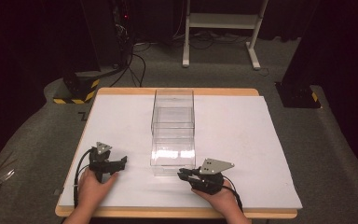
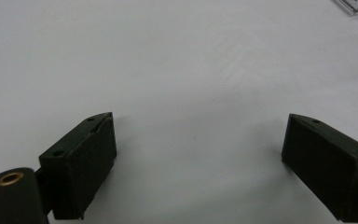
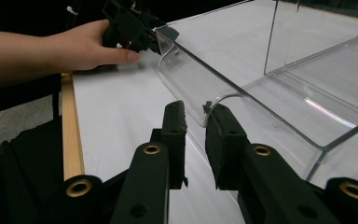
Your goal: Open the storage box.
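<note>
We count one clear plastic box (image 1: 173, 133) at the middle of the white worktop (image 1: 242, 135) and two claws just before its near end. No label or writing can be read on anything. The left claw (image 1: 120, 163) rests left of the box, its jaws spread wide over bare worktop. The right claw (image 3: 196, 122) sits at the box's near right corner, jaws almost together, with the box's thin curved edge between them; we cannot tell whether the pads press it.

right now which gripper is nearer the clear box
Right. The right gripper sits at the clear box's near front corner, jaws almost closed by its edge. The left gripper rests apart on the table, jaws open.
</note>
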Motion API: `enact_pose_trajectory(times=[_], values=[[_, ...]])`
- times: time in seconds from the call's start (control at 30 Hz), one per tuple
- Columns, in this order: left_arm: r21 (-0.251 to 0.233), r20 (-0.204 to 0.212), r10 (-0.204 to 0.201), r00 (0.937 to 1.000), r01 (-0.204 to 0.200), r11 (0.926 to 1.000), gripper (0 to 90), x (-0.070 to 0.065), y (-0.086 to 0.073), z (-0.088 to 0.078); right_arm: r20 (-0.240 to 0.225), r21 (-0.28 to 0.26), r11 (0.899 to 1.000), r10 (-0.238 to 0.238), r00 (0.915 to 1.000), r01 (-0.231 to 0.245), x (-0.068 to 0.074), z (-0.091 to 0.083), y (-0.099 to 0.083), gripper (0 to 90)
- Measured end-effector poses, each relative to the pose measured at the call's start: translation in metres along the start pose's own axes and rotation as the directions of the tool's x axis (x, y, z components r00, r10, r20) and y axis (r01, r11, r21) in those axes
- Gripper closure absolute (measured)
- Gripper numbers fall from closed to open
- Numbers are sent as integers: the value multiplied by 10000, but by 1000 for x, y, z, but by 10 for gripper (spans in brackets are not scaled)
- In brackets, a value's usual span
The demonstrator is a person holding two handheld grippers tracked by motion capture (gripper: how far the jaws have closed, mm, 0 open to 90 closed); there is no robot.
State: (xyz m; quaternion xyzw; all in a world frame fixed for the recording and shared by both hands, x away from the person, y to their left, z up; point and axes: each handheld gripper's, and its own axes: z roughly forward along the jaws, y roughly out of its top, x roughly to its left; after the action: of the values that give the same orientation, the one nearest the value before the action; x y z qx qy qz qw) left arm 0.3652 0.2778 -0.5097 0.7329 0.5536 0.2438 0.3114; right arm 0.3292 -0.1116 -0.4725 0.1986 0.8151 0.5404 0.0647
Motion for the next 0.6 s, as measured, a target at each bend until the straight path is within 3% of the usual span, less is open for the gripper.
enact_pose_trajectory(times=[0.3,0.6], values=[[-1,0,0,10000,0,10000,103,0,0,0,267,-179,9998,17,9996,-12,-1,-11,2,746],[2,1,-4,10000,4,10000,103,0,0,0,739,-983,9952,106,9972,-33,-6,-30,7,746]])
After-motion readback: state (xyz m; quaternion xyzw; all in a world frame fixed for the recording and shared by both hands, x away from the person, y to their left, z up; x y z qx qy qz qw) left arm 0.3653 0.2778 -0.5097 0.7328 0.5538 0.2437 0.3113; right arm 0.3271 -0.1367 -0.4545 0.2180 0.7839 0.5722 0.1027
